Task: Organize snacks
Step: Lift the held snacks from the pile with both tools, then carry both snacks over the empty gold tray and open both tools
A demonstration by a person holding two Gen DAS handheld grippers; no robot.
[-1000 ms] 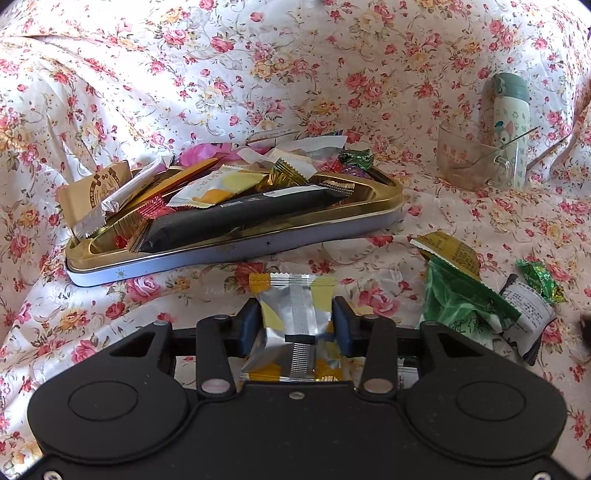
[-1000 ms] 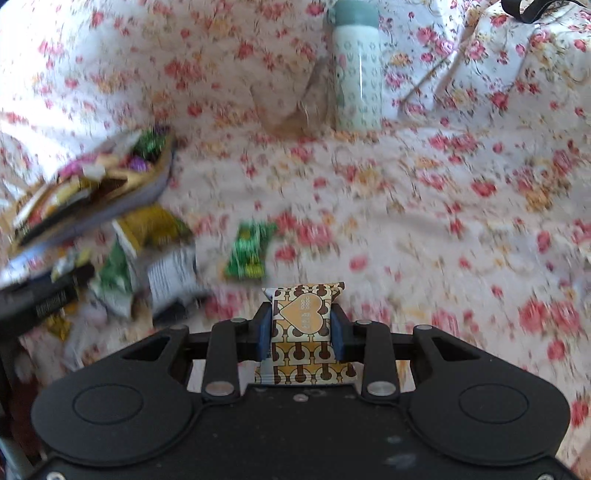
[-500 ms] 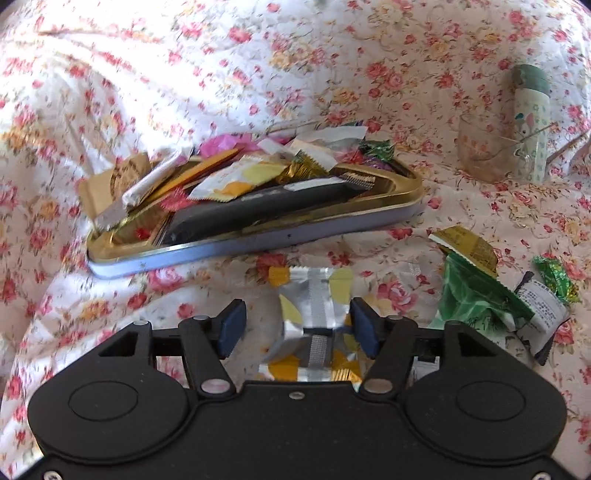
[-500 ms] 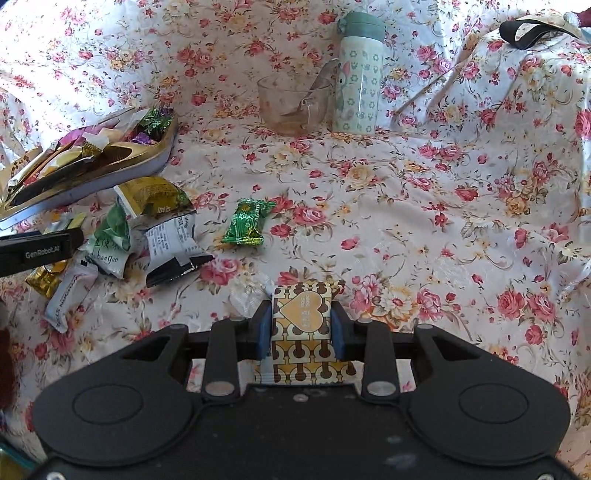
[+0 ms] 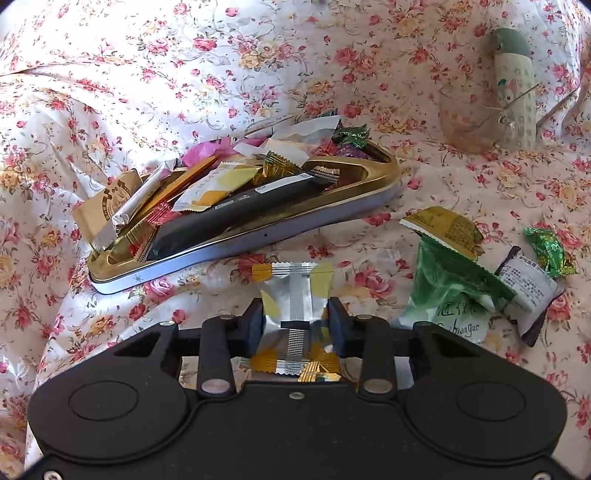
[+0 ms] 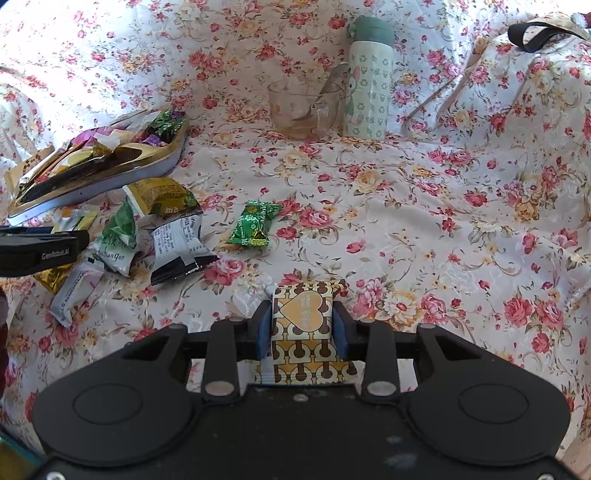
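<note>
My left gripper (image 5: pixel 295 325) is shut on a silver and yellow snack packet (image 5: pixel 293 295), just in front of the gold tin tray (image 5: pixel 380 173) piled with wrapped snacks. My right gripper (image 6: pixel 301 325) is shut on a brown and yellow heart-patterned packet (image 6: pixel 303 314), over the flowered cloth. Loose snacks lie between: a green packet (image 5: pixel 443 280), a yellow-green packet (image 5: pixel 443 225), a black and white packet (image 5: pixel 528 288) and a small green candy (image 6: pixel 255 223). The tray also shows at the left of the right wrist view (image 6: pixel 162 162), with my left gripper's finger (image 6: pixel 40 251) below it.
A glass cup (image 6: pixel 303 107) with a spoon and a pale green bottle (image 6: pixel 367 81) stand at the back. A black strap (image 6: pixel 535 35) lies at the far right. The flowered cloth (image 6: pixel 461 221) covers everything, wrinkled at the back.
My left gripper opened half a second ago and has closed again on the silver and yellow packet. The right gripper has swung steady, still holding the heart-patterned packet.
</note>
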